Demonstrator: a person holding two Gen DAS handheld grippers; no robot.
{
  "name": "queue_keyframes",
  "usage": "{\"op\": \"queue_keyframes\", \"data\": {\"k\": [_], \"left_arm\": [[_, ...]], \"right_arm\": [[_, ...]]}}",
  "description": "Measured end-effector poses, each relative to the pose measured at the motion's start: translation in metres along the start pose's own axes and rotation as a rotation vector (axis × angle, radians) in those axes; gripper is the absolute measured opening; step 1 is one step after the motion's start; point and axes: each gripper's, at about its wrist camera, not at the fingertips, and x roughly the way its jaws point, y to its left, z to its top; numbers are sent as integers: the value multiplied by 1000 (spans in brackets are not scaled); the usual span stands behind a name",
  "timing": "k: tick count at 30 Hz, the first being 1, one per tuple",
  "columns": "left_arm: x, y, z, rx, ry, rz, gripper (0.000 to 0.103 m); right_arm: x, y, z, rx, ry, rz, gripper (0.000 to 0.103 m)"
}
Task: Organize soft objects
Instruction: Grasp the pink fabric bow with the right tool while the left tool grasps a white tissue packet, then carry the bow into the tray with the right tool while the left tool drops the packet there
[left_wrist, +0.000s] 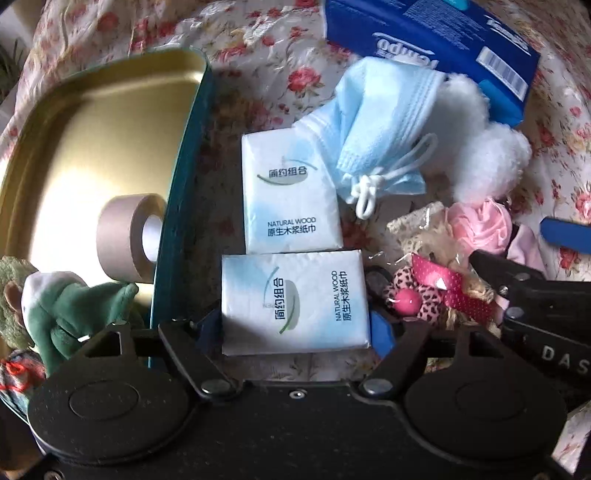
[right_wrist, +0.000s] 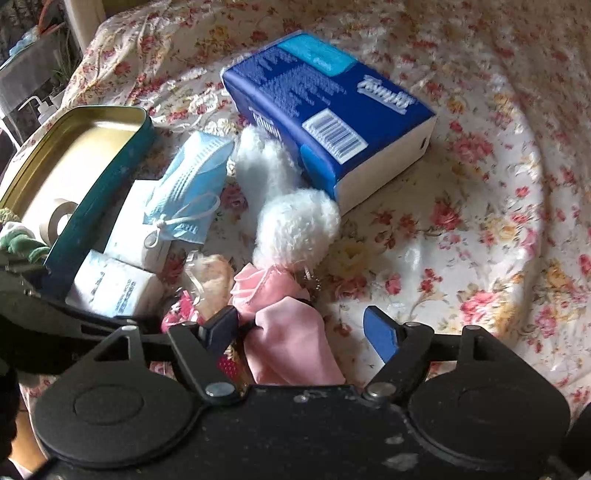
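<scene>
Both tongs (left_wrist: 295, 328) (right_wrist: 306, 332) are spread, nothing gripped; beside the tin (left_wrist: 184, 206), tissue packs (left_wrist: 295, 301) remain unsorted, tape (left_wrist: 129, 236) and plush (left_wrist: 70, 306) inside.

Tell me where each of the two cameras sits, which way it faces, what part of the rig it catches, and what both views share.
Left wrist: on the left gripper, looking steeply down at a white tissue pack between its fingers; the right gripper's black frame intrudes at right.
Right wrist: on the right gripper, looking down at a pink cloth between its open fingers; the left gripper's frame shows at lower left.
Shared: teal tin, tape roll, face mask, blue Tempo pack, white fluff.
</scene>
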Motion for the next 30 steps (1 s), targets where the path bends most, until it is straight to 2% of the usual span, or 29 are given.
{"op": "queue_keyframes", "data": {"k": [2,3,4,5,8,19,22,26,30], "left_arm": [[-2,0,1,7,-4,-11,69],[-3,1,1,4,-7,-22,69],[-4,2,0,-5,-8,-36,69],[-6,3,-2,-9,-5,-43,69],[-15,6,-6,-10,-20,-62,69],[-78,25,-7,-24,-176,-100,69],[-85,32,-2,-47,-205,-83,69],[-91,60,1,-108,-218,-63,69],[-96,90,2,-173,-234,-25,69]], "right_arm": [[7,-3,1,25,23,20,71],[8,-4,0,34,29,38,56],[7,-6,-1,43,31,76,45],[5,-8,-1,53,31,101,40],[-6,-12,-6,56,-19,88,33],[-53,-43,-13,190,-253,110,32],[-55,-39,-13,179,-273,108,31],[-56,-32,-14,147,-282,110,29],[-62,-28,-20,131,-315,147,29]]}}
